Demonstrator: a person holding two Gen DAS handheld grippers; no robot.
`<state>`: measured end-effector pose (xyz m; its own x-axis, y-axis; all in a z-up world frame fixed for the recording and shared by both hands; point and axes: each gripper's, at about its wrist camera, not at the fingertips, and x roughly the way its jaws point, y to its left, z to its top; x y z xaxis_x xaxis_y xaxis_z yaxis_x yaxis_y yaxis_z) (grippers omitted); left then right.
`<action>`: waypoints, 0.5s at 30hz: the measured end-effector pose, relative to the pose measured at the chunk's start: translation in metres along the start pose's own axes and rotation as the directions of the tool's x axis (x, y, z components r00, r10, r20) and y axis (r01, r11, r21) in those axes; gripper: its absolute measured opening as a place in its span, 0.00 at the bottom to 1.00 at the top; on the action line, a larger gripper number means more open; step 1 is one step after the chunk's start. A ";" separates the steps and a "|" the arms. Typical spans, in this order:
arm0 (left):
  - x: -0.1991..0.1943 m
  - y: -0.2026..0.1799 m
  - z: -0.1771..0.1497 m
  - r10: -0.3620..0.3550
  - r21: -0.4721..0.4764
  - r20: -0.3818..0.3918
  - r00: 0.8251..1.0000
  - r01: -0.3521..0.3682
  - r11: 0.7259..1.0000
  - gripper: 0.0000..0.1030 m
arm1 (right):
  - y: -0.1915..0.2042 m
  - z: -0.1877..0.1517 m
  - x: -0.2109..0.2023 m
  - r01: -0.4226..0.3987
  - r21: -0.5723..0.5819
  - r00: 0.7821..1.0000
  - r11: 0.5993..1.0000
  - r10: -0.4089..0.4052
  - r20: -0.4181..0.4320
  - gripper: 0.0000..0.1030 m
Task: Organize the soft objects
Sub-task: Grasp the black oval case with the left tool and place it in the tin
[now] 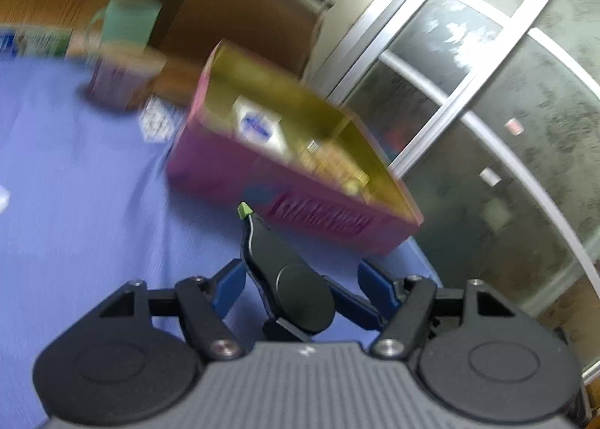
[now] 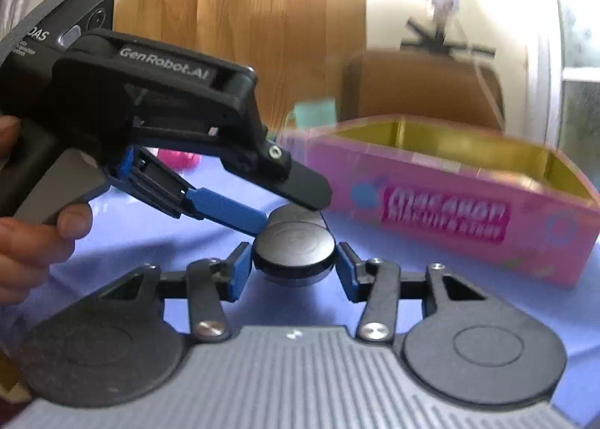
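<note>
A pink open box (image 1: 300, 196) with a yellow inside stands on the blue cloth (image 1: 82, 174); it holds a white packet (image 1: 258, 127) and some small golden items. It also shows in the right wrist view (image 2: 450, 204). My left gripper (image 1: 300, 282) has its blue fingers (image 1: 228, 284) around a flat black round-ended object with a green tip (image 1: 277, 260). My right gripper (image 2: 294, 264) has its fingers (image 2: 238, 271) at the sides of a black round disc (image 2: 294, 245). The left gripper's body (image 2: 150, 110) reaches toward that same disc in the right wrist view.
A teal mug (image 1: 129, 20), a purple cup (image 1: 120, 80) and a printed carton (image 1: 33, 41) stand at the cloth's far edge. A brown chair back (image 2: 423, 87) is behind the box. Glass doors (image 1: 487, 110) lie to the right.
</note>
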<state>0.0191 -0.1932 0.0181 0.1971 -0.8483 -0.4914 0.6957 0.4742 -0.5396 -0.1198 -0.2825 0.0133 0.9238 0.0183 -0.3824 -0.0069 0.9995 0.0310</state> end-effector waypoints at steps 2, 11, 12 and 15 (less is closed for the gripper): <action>-0.001 -0.011 0.013 -0.005 0.053 0.029 1.000 0.004 0.999 0.65 | -0.004 0.010 -0.003 0.023 0.001 0.998 1.000 -0.023 0.062 0.50; 0.054 -0.026 0.075 0.069 0.167 0.089 0.994 -0.083 0.982 0.74 | -0.044 0.053 0.044 0.126 0.035 0.979 0.991 -0.129 0.155 0.50; 0.063 -0.023 0.080 0.098 0.167 0.093 0.991 -0.113 0.980 0.74 | -0.050 0.057 0.057 0.131 0.047 0.980 0.990 -0.137 0.143 0.50; 0.077 -0.011 0.088 0.170 0.137 0.094 0.981 -0.182 0.974 0.75 | -0.063 0.061 0.100 0.149 0.057 0.985 0.987 -0.154 0.082 0.50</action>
<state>0.0875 -0.2844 0.0458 0.3764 -0.7736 -0.5097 0.7360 0.5839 -0.3427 -0.0032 -0.3450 0.0296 0.9423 -0.1376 -0.3053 0.1526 0.9879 0.0257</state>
